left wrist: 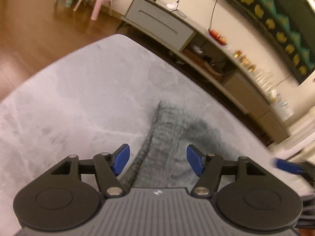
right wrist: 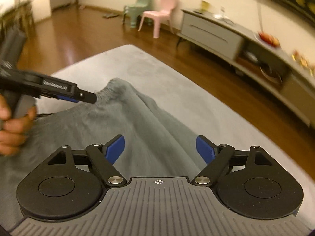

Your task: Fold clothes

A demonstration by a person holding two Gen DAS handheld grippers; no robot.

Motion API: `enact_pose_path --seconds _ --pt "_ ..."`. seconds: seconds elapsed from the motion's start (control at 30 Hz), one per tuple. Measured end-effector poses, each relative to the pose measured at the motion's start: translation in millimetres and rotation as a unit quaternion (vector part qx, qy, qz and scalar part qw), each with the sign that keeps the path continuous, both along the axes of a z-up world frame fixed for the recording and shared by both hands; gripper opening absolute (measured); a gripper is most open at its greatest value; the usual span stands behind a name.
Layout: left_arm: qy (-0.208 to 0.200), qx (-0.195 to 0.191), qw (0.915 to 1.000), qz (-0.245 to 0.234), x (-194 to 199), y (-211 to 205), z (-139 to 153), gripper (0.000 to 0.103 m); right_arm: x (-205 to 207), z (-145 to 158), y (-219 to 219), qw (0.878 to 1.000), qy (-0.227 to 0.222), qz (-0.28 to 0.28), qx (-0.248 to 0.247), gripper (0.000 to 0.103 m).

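**Both grippers open over grey garment on table**

Left wrist view: left gripper [left wrist: 158, 160] with jaws spread, nothing between the blue pads [left wrist: 122, 158]. Grey garment [left wrist: 167, 137] flat on the marble-look table [left wrist: 69, 98], below and beyond the pads. Blurred.

Right wrist view: right gripper [right wrist: 160, 149] gaping wide, nothing clamped. Garment spread beneath, ribbed band far left, beside the other gripper's tip. Hand [right wrist: 13, 125] at left edge. Pink chair [right wrist: 157, 15] far off.

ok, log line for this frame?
left tongs: open, empty | right tongs: open, empty | grey garment: unfolded on grey table
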State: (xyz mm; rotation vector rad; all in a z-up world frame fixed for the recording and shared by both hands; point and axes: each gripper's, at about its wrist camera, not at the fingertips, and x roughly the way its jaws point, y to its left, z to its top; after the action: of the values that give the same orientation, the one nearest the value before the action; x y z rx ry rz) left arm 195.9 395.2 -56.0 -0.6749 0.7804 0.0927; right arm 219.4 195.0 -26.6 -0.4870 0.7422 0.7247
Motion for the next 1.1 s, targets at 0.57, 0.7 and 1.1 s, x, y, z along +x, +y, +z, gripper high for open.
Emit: enact_pose_path --seconds 0.57,0.7,1.1 --pt "-0.055 -0.052 0.9969 -0.022 32 1 -15 0.034 -7 -7 23 0.997 -0.016 -0.023 0.071 0.075" --pt "-0.057 -0.071 0.9955 -0.026 30 6 -20 0.037 -5 -26 36 0.999 0.035 0.006 0.005 0.0" --pt "-0.092 -0.03 0.9927 -0.072 35 -20 -6 0.006 -52 -35 26 0.996 0.008 0.083 0.008 0.005"
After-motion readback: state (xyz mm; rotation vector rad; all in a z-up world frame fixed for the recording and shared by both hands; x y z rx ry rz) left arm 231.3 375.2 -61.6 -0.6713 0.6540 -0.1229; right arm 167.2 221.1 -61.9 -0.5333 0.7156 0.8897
